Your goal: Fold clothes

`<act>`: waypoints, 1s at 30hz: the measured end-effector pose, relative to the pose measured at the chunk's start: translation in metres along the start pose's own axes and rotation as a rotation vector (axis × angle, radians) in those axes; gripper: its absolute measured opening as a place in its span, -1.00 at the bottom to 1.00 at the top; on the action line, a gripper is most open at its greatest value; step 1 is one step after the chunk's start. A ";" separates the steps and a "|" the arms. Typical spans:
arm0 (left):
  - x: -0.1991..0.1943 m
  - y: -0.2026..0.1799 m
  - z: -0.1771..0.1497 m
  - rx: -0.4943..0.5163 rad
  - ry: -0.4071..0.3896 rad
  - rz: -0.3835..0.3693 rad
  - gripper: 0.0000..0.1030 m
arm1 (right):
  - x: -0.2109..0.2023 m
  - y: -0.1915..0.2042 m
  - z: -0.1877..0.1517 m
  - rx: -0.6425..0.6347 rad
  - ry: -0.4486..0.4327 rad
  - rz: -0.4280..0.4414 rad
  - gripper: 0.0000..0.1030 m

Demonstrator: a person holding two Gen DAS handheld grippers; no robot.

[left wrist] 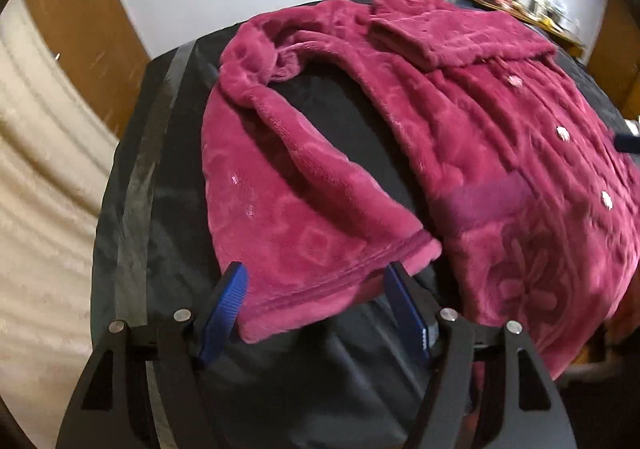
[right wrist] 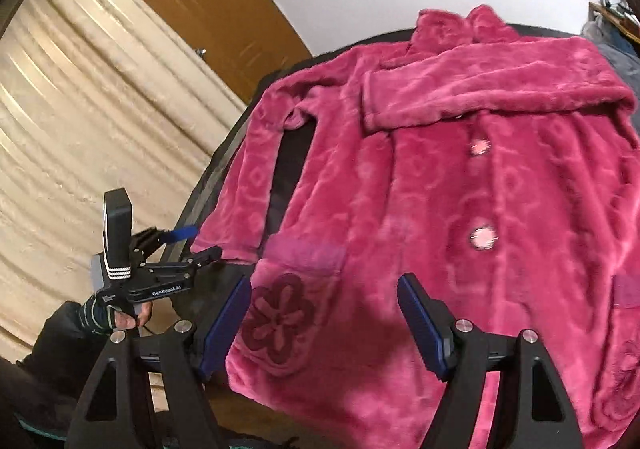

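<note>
Black left gripper (right wrist: 198,245) reads "GenRobot.AI"; both grippers' jaws spread wide, holding nothing.

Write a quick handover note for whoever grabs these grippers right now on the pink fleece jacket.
Left gripper: open, jaws either side of the sleeve cuff, not clamped.
Right gripper: open, over the jacket's lower front, holding nothing.
Jacket: buttoned side up on the black table; one sleeve already folded across the chest.
Left: fold the other sleeve in, then the body.
</note>
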State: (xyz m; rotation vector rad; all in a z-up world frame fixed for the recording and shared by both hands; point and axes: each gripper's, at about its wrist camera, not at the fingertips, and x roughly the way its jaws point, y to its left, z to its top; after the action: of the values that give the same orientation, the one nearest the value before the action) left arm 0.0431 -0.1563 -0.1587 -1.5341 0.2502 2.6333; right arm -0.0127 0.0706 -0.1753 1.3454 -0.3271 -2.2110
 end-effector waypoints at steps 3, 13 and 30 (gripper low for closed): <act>0.007 0.011 -0.006 0.006 0.002 0.023 0.45 | 0.010 0.002 0.003 0.016 0.028 -0.007 0.50; 0.003 0.031 -0.022 -0.053 0.012 -0.015 0.45 | 0.024 0.008 0.017 0.017 0.048 -0.018 0.50; 0.021 0.011 -0.035 0.068 0.062 0.048 0.52 | 0.054 0.014 0.031 -0.052 0.107 -0.082 0.50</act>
State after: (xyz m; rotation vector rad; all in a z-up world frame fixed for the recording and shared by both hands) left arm 0.0610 -0.1733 -0.1924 -1.6089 0.3815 2.5873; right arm -0.0549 0.0275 -0.1947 1.4662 -0.1769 -2.1873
